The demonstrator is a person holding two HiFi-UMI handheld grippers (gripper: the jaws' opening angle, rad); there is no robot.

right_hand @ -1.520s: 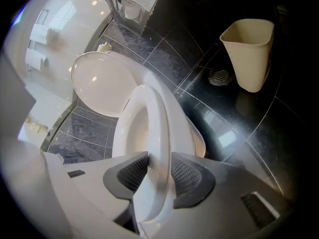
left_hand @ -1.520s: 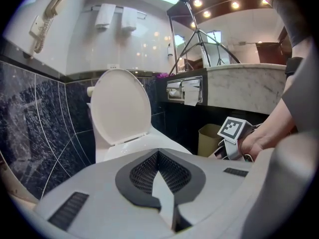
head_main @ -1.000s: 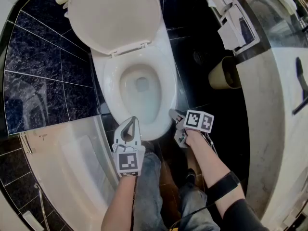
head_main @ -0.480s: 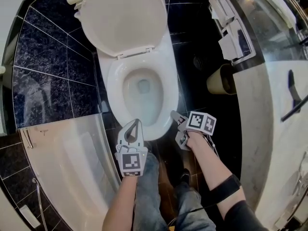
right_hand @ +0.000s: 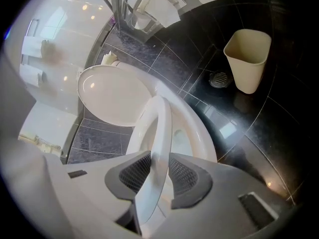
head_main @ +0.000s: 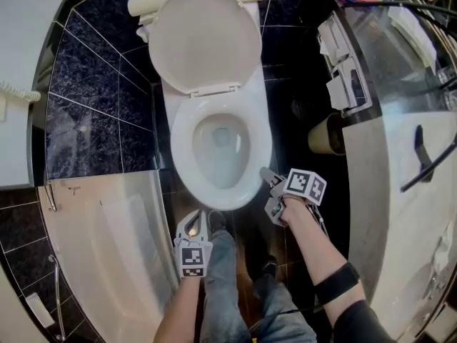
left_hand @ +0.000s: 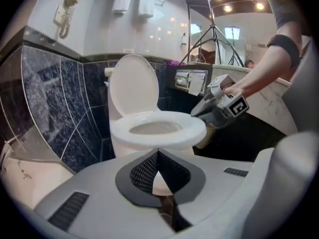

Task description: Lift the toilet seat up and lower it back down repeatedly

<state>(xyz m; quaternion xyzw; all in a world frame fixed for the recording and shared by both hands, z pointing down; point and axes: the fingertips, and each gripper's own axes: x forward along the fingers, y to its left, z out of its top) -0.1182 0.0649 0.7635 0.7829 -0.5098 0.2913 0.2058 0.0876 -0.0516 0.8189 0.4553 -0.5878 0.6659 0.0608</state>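
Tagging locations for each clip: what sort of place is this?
A bathroom, perhaps a hotel's. A white toilet stands against dark tiled walls, with a bathtub beside it and a waste bin on the other side.

In the head view the raised lid point(head_main: 207, 38) hides most of the tank point(head_main: 143, 6), the counter point(head_main: 371, 213) covers part of the bin point(head_main: 323, 136), and my right gripper point(right_hand: 158, 159) blocks the seat point(right_hand: 160, 118) at its near end.
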